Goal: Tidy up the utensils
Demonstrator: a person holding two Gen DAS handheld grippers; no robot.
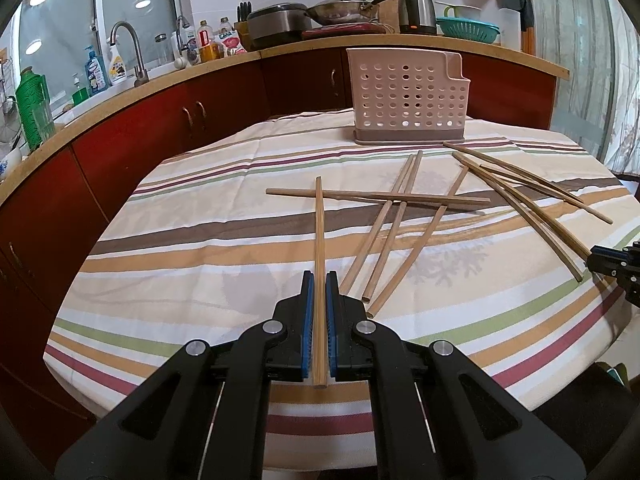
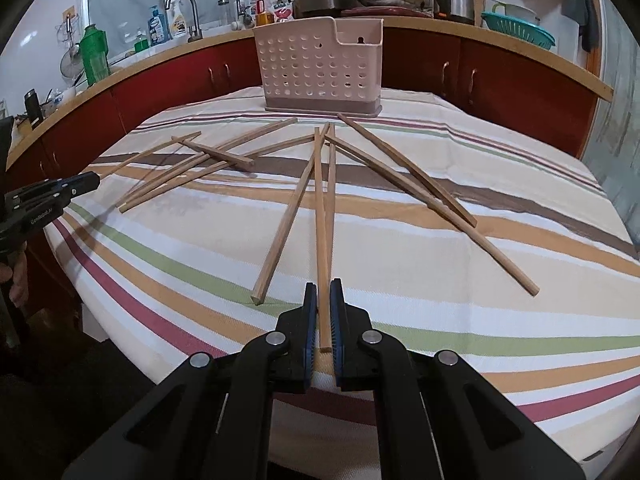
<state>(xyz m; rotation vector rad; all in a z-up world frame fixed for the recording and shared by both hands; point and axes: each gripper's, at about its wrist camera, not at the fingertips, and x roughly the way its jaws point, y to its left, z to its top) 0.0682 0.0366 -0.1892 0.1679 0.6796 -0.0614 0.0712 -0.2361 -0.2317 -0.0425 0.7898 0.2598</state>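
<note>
Several wooden chopsticks (image 1: 402, 216) lie scattered and crossed on the striped tablecloth (image 1: 180, 240). A pink perforated utensil holder (image 1: 406, 96) stands upright at the table's far side, behind them. My left gripper (image 1: 319, 277) is shut on one chopstick (image 1: 319, 224). That chopstick points straight ahead, and its far end crosses a chopstick lying sideways. In the right wrist view my right gripper (image 2: 323, 285) is shut on another chopstick (image 2: 320, 220) that points toward the holder (image 2: 320, 64). Each gripper also shows at the edge of the other's view: the right gripper (image 1: 600, 258), the left gripper (image 2: 86, 182).
A wooden counter over red cabinets (image 1: 172, 120) curves behind the table. It carries a sink tap (image 1: 128, 46), bottles, a green jug (image 1: 34, 104), a wok (image 1: 344, 10), a kettle (image 1: 416, 10) and a teal colander (image 1: 468, 28). A person's hand (image 2: 16, 276) shows at the left edge.
</note>
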